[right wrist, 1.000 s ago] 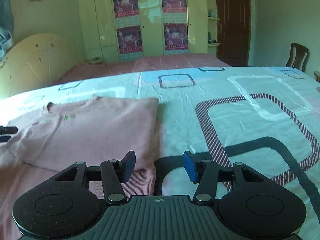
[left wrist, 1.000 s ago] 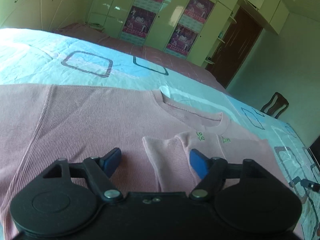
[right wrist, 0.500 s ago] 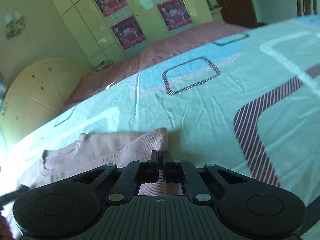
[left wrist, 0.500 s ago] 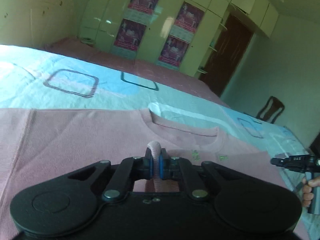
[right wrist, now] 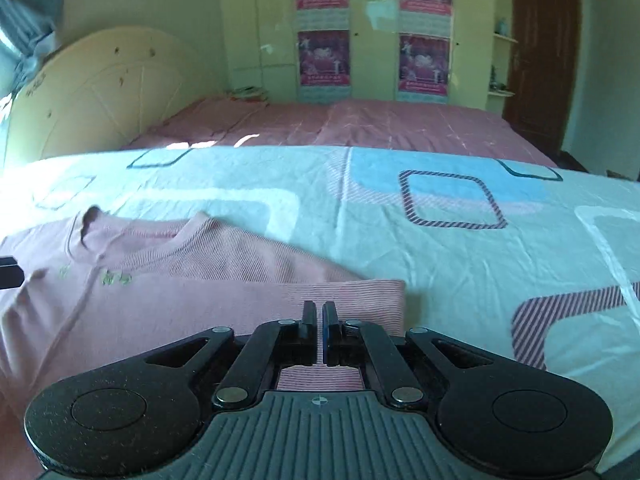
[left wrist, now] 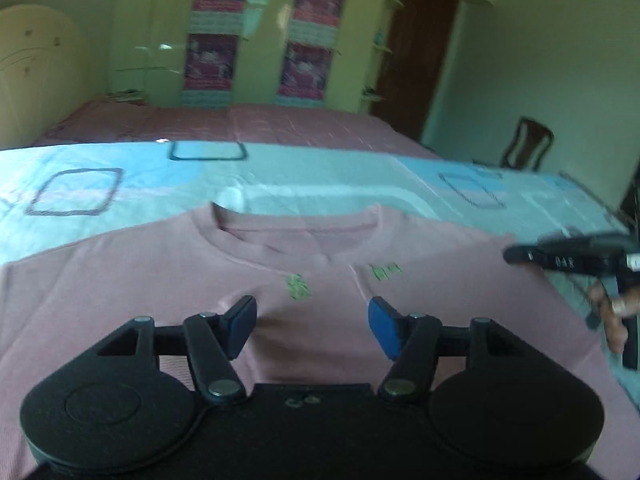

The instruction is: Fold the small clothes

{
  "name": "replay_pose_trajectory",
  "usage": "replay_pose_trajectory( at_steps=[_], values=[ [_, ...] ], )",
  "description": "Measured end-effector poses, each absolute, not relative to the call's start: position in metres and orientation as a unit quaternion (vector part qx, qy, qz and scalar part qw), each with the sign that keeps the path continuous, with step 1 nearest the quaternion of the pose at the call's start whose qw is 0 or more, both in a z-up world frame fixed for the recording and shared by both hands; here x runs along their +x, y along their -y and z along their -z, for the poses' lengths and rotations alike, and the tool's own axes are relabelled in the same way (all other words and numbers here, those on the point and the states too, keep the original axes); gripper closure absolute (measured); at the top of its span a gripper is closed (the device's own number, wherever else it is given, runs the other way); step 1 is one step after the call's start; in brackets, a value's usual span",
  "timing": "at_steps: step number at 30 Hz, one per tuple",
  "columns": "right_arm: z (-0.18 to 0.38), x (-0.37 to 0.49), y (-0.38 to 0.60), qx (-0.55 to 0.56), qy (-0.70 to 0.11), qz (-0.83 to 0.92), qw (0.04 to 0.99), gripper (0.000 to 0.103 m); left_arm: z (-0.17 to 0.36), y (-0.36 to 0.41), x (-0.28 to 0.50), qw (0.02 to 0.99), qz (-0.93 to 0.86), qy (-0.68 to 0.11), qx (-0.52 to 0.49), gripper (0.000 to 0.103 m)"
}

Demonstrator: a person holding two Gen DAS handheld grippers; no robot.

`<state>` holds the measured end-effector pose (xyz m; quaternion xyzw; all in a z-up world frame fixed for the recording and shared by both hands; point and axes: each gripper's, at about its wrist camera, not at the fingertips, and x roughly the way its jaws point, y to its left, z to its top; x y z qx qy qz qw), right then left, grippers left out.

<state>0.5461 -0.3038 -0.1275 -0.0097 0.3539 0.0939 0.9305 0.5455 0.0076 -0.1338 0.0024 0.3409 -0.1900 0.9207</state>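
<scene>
**Pink top flat on the bed, one sleeve let go**

While the pink top (left wrist: 320, 280) lies spread face up on the patterned bedsheet (right wrist: 460, 240), its neckline points toward the sheet's far edge and small green marks show on its chest. Both sleeves are folded inward over the body. Above the middle of the top hangs the left gripper (left wrist: 312, 326), whose jaws have just been opening and now stand apart with nothing between them, the cloth lying flat beneath. Over the top's folded right side sits the right gripper (right wrist: 319, 330), its jaws drawn together; striped pink fabric lies under and behind the tips, and whether any is pinched cannot be told. A hand (left wrist: 616, 312) holds that gripper at the top's right edge. Beyond the sheet lie a pink bedspread (right wrist: 360, 124), a cream headboard (right wrist: 100, 88), a wardrobe (right wrist: 376, 20) with posters, a dark door (right wrist: 544, 48) and a chair (left wrist: 528, 144).
</scene>
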Motion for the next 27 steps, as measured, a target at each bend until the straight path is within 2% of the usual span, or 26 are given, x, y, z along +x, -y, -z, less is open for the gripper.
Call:
replay_pose_trajectory(
  at_steps=[2,7,10,14,17,23,27],
  values=[
    [0.137,0.557,0.312,-0.016,-0.364,-0.043,0.93,0.103,0.147,0.005,0.558,0.919,0.176,-0.349,0.045,0.044],
    [0.142,0.579,0.334,0.01,-0.39,-0.018,0.921,0.103,0.153,0.004,0.575,0.919,0.177,-0.35,0.04,0.033],
    [0.139,0.574,0.336,-0.01,-0.4,-0.024,0.916,0.103,0.147,0.006,0.561,0.92,0.174,-0.347,0.045,0.036],
    [0.118,0.532,0.337,0.009,-0.383,-0.055,0.922,0.103,0.132,-0.004,0.531,0.925,0.184,-0.33,0.028,0.034],
    [0.132,0.507,0.324,-0.008,-0.406,-0.075,0.911,0.103,0.146,-0.003,0.519,0.917,0.174,-0.355,0.059,0.033],
    [0.114,0.458,0.315,-0.003,-0.383,-0.062,0.922,0.103,0.132,-0.012,0.492,0.926,0.166,-0.337,0.034,0.032],
    [0.128,0.432,0.308,-0.006,-0.403,-0.056,0.914,0.103,0.144,-0.01,0.476,0.92,0.165,-0.351,0.062,0.031]
  ],
)
